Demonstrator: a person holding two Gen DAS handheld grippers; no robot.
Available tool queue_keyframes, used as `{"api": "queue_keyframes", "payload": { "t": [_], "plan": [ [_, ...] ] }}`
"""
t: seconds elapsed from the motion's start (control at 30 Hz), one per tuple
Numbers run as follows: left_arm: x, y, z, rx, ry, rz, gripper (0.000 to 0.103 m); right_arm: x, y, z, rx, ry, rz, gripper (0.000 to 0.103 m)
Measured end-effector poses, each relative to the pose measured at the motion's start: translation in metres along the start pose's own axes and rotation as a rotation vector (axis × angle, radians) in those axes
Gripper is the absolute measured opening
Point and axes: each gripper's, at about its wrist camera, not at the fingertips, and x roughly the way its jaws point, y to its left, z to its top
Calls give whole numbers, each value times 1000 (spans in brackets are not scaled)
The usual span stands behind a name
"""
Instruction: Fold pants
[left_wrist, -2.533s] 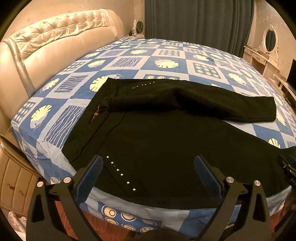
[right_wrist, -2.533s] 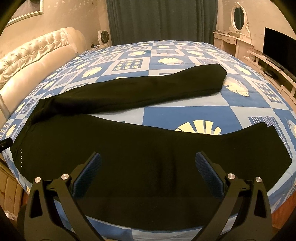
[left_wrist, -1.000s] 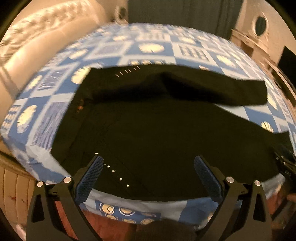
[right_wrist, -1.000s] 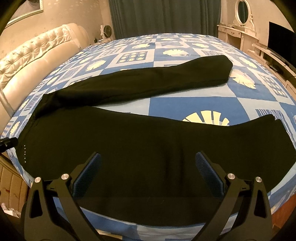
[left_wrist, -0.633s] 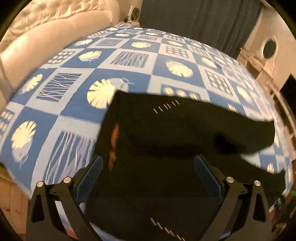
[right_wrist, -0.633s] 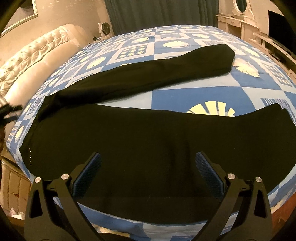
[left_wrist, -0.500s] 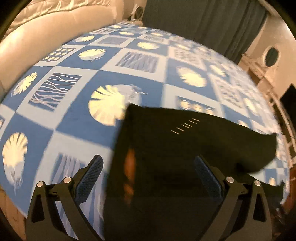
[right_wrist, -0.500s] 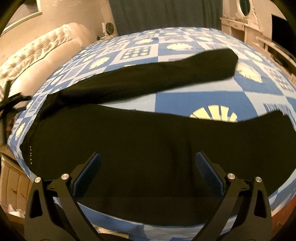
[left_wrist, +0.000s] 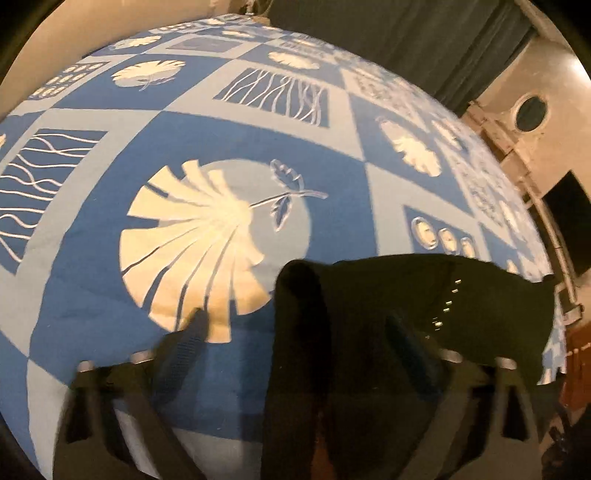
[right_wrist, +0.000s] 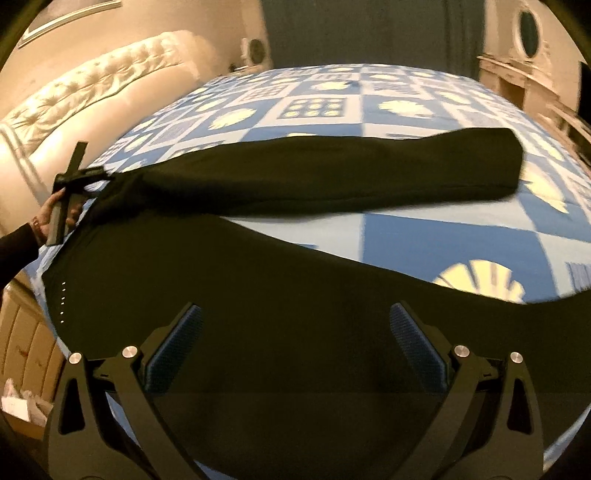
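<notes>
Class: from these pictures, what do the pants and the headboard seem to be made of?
Pants: soft matte black cloth, probably knit; it drapes limply, without shine. Headboard: cream leather or imitation leather, judging by its sheen and buttoned tufting; which cannot be told.

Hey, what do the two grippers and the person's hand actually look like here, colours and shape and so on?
Both are black two-finger tools. The right gripper has angular black arms with triangular cutouts, silver round bolts and dark blue textured pads. The left gripper looks the same but blurred. The left hand is bare, with a dark sleeve.
</notes>
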Motion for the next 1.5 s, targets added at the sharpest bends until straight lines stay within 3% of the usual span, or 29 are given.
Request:
{"api": "queue_keyframes", "payload": {
  "t": [0.03,0.17,0.23,0.37,0.53,0.63,0.73,0.83,0.87,0.9,0.93,1.0,1.07,1.17,1.3,1.5],
  "plan": [
    [2,0,1,-3,20,-32,31,4,2,3,-9,5,13,101],
    [5,0,3,11,38,-48,25,22,6,28,-28,12,112,101],
    [5,2,4,4,48,-70,15,32,6,47,-47,20,171,101],
    [9,-2,5,7,59,-61,10,67,8,112,-218,37,248,101],
    [14,-1,6,2,68,-58,10,129,14,179,-450,88,168,101],
    [15,1,7,7,72,-63,10,178,9,207,-529,176,93,101],
    [17,-2,10,11,74,-44,13,217,2,219,-554,272,75,80],
    [19,-3,11,0,62,-33,14,235,-6,221,-527,346,142,75],
    [20,-4,11,8,56,-25,14,235,-9,223,-507,357,163,71],
    [21,-6,12,22,52,-14,14,233,-10,223,-488,365,184,57],
    [21,-8,12,29,49,-10,13,228,-11,223,-463,373,204,50],
    [21,-8,12,35,45,-12,10,220,-10,220,-448,380,223,19],
    [19,-4,12,-11,35,-40,8,208,-5,214,-462,361,219,11],
    [9,-1,11,-65,-12,-68,8,181,4,210,-489,272,180,10],
    [-18,-10,9,-54,-83,-109,8,117,19,191,-510,90,136,10],
    [-81,-28,-19,-21,-166,-213,8,17,44,108,-521,-74,98,10]
  ]
}}
